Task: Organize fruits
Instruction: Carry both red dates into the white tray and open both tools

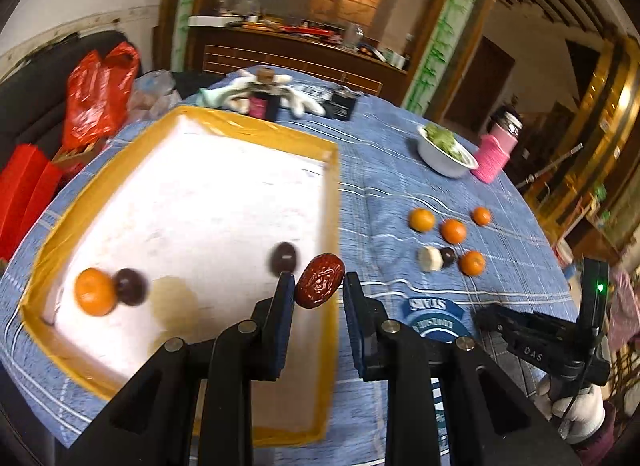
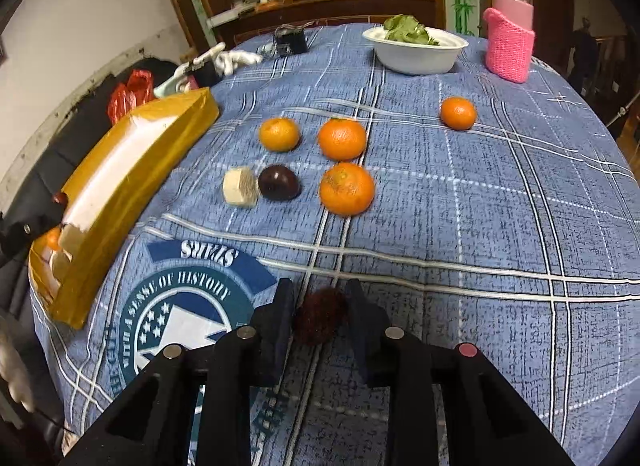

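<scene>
My left gripper is shut on a wrinkled red date, held above the right rim of the yellow-taped box. On the box's white floor lie an orange and two dark round fruits. In the right wrist view my right gripper is shut on a fuzzy dark red fruit low over the blue cloth. Beyond it on the cloth are several oranges, a dark round fruit and a pale cut chunk.
A white bowl of greens and a pink-sleeved bottle stand at the table's far side. White gloves and small dark items lie behind the box. A red plastic bag sits off the table's left. A gloved hand holds the right tool.
</scene>
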### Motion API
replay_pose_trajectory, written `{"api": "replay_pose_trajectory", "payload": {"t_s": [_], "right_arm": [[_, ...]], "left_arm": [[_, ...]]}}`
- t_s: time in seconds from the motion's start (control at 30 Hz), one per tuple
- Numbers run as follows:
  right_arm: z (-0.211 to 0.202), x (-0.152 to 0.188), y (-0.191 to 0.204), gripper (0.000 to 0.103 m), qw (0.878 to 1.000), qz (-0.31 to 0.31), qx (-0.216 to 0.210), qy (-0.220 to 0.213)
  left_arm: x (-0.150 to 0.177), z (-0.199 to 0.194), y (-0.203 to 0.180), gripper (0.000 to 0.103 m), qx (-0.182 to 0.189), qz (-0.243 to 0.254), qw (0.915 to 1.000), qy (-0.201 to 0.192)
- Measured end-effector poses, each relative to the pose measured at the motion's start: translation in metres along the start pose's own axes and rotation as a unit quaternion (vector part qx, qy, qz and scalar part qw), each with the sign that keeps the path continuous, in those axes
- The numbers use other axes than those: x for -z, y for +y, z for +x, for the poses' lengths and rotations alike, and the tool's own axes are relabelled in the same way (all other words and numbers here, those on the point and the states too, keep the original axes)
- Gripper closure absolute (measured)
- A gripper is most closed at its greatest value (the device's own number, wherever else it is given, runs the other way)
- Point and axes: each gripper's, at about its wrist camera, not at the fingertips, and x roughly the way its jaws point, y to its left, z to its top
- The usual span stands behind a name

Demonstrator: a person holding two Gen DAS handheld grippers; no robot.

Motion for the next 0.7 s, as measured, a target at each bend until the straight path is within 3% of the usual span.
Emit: {"api": "replay_pose_trajectory", "payload": {"t_s": [0.3, 0.5, 0.7], "right_arm": [[-0.012, 0.001, 0.013, 0.079, 1.000, -0.012, 0.015, 0.002], [-0.041, -0.032, 0.056, 0.079, 0.997, -0.053, -0.050, -0.037], [-0.011, -0.062, 0.138, 0.078, 0.985, -0.113, -0.127, -0.009]], "left_arm": [[-0.003, -0.011, 0.039, 0.083, -0.009, -0.024, 0.9995, -0.016], [-0.021, -0.008, 0.075, 0.083, -0.018, -0.053, 0.9984, -0.013], [-0.028, -0.004, 0.098, 0.082, -0.025, -0.088, 0.9958, -0.008]]}}
